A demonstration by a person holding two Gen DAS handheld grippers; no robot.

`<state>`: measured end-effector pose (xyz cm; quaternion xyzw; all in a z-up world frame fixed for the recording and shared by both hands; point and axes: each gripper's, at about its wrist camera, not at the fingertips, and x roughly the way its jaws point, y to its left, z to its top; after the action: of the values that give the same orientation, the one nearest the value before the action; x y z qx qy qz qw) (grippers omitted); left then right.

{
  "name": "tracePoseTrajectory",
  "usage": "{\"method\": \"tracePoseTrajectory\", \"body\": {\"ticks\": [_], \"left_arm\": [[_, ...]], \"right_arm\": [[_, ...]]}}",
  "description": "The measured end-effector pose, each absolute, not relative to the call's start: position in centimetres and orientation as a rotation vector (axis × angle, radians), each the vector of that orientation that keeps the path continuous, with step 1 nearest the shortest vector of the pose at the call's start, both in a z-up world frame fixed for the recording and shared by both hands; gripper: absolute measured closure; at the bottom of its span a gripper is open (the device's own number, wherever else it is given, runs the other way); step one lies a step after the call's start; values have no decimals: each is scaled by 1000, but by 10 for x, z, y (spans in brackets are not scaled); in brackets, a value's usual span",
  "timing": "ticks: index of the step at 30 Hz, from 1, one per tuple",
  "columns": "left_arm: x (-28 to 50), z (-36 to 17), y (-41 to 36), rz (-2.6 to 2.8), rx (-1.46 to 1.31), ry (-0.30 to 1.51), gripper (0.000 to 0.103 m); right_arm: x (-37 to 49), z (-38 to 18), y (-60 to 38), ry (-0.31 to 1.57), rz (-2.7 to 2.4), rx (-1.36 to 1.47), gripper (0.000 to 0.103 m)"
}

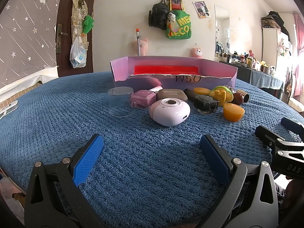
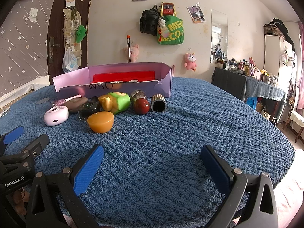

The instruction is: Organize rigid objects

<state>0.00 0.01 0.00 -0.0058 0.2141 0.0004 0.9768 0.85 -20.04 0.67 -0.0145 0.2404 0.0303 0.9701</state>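
Two hand-held grippers were seen over a worktop covered by a blue towel (image 1: 144,171).

In the left wrist view, the left hand-held gripper (image 1: 151,158) was held low over the towel with its jaws spread wide and nothing between them. The blue pads (image 1: 86,163) were clear of every object. Ahead, a pink device (image 1: 169,112) lay nearest, with a clear cup (image 1: 120,101) to its left and a pink bottle (image 1: 142,99) just behind. A brown compact (image 1: 172,94) sat behind the device. To the right were placed a black bottle (image 1: 205,103), an orange half (image 1: 233,114) and a green toy (image 1: 221,94), close together. A purple box (image 1: 218,70) with a red insert (image 1: 165,70) stood open behind the row. Part of the right hand-held gripper (image 1: 281,142) was visible at the right edge.

In the right wrist view, the right hand-held gripper (image 2: 152,168) was likewise held wide and empty above the towel (image 2: 171,142). The orange half (image 2: 100,122) lay nearest it, well apart from the pads. Behind were seen the green toy (image 2: 118,102), a red ball (image 2: 141,106) and a studded cylinder (image 2: 158,103), the ball just beside the cylinder. The pink device (image 2: 56,116) lay at the left, and the box (image 2: 167,79) stood behind everything.
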Motion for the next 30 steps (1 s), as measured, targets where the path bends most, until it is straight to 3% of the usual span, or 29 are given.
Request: {"method": "tracePoseTrajectory", "body": {"ticks": [19, 30], "left_arm": [[5, 5, 0, 2, 23, 434, 0], [12, 34, 6, -59, 12, 439, 0]], "right_arm": [[11, 10, -198, 485, 69, -35, 0], [28, 27, -186, 495, 117, -35, 0]]}}
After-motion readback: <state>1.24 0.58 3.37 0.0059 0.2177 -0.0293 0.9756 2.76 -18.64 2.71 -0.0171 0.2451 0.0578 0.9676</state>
